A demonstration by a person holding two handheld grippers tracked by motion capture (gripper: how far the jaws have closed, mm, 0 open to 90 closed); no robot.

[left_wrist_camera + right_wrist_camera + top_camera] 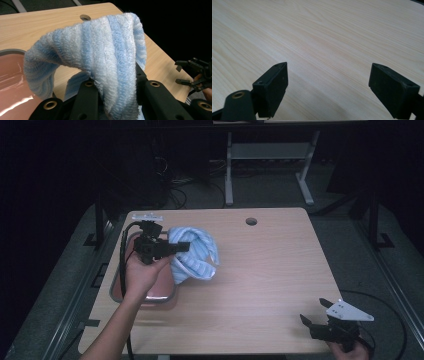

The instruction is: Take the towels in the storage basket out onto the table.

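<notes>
The striped blue towel is clamped in the left gripper and held lifted just beside the tray, seemingly for moving. The right gripper is kept open, well apart from the tray.

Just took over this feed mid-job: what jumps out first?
The blue-striped towel at the table's left side, pinched in the left gripper and draped over its jaws. Beneath that hand sits a reddish tray. The right gripper hangs open at the near right corner, holding nothing.
</notes>
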